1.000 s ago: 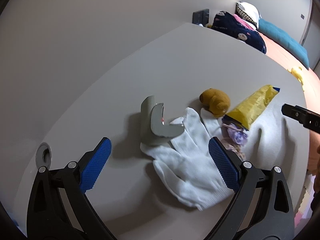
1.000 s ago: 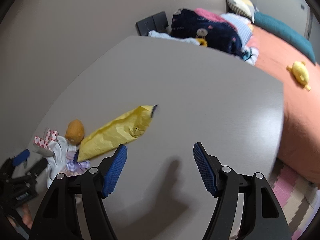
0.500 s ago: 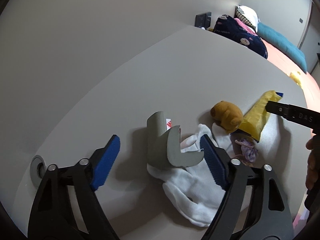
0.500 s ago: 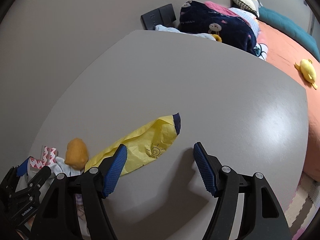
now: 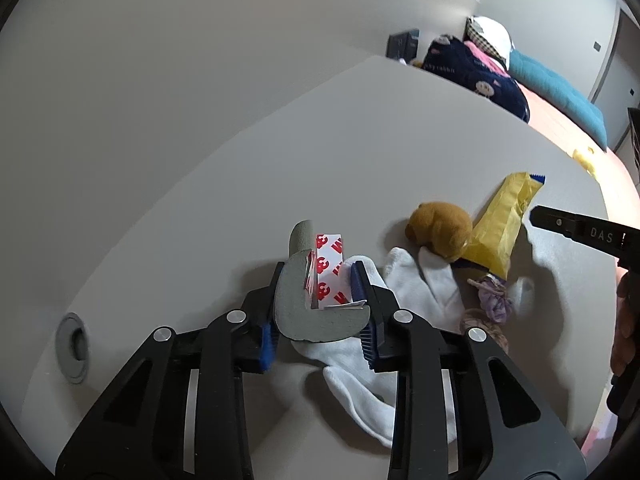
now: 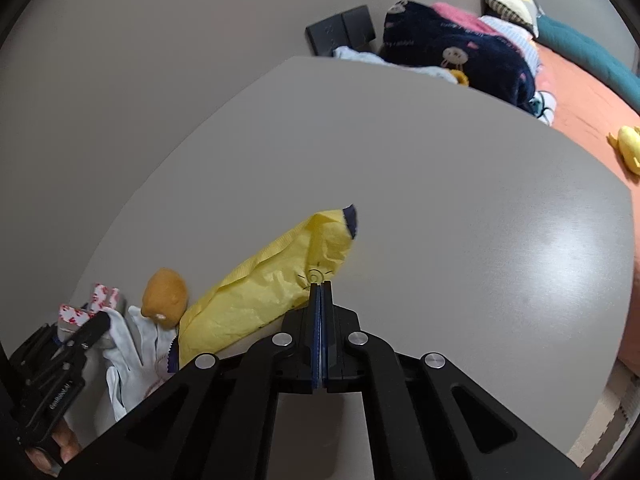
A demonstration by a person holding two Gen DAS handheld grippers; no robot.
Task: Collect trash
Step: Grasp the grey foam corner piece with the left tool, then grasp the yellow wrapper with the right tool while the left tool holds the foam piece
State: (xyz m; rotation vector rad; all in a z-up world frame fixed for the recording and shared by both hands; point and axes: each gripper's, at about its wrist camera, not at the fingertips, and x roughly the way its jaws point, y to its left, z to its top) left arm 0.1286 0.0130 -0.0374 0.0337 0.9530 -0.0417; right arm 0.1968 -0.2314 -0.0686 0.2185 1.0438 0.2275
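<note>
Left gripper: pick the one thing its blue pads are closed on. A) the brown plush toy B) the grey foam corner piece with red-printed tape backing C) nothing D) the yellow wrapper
B: the left gripper has just been closing and its blue pads now press both sides of the grey foam corner piece, above the white glove.

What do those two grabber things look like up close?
Both the left gripper and the right gripper are black plastic frames with cut-out openings and round silver screws. Their jaws have blue ridged pads. Each gripper's side carries small white lettering. No cables or sleeves show.
</note>
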